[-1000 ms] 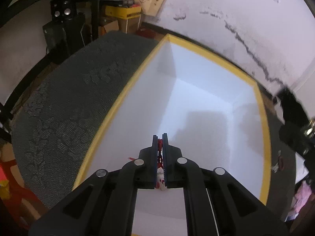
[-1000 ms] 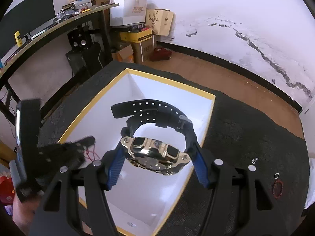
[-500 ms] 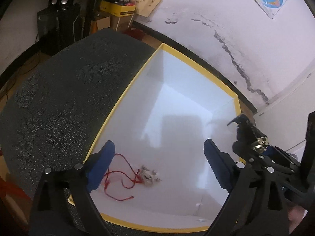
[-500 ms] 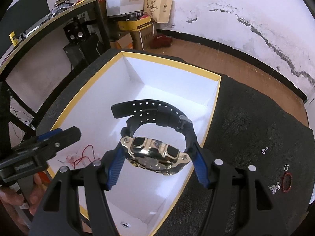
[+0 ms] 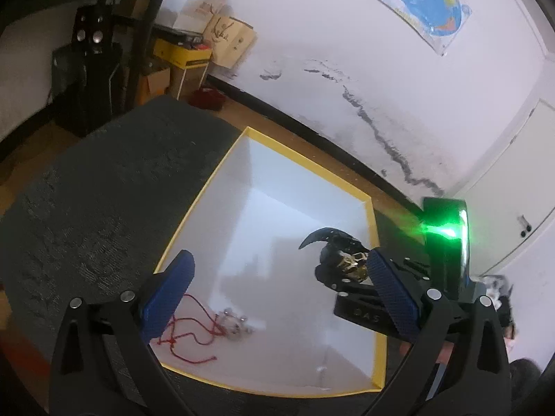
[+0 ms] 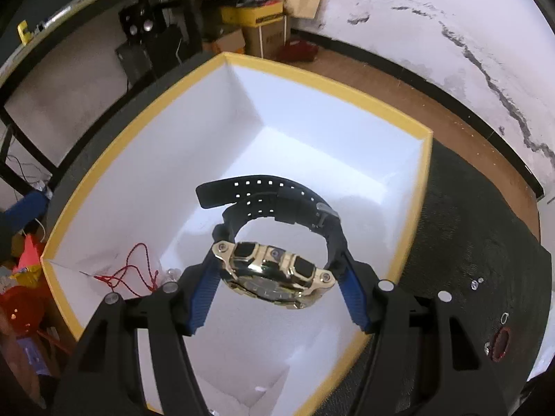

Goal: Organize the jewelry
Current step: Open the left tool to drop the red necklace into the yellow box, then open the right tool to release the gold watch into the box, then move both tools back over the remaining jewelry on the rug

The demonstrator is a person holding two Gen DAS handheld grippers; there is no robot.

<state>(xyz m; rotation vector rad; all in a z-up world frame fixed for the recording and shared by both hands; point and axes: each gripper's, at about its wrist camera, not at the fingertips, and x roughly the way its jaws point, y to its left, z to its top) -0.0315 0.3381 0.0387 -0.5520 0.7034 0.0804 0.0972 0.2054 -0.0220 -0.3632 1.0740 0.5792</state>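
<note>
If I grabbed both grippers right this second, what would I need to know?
Left gripper: open, empty, above the box's near left corner.
Right gripper: shut on the watch, held over the box, not set down yet.
Done: red cord necklace lies inside the box.
Left: lower the watch into the box and let go. Then the red bracelet, the small ring and the tiny pieces on the dark mat.

Left wrist cam sits above the box's [image 5: 199,204] near-left corner, looking down and forward past its own fingers toward the cracked wall [image 5: 364,79]. Right wrist cam hangs close over the same box, angled down toward the shelving corner. Both share the box interior, the red cord necklace [image 5: 189,332] and the dark mat [image 5: 104,190].
</note>
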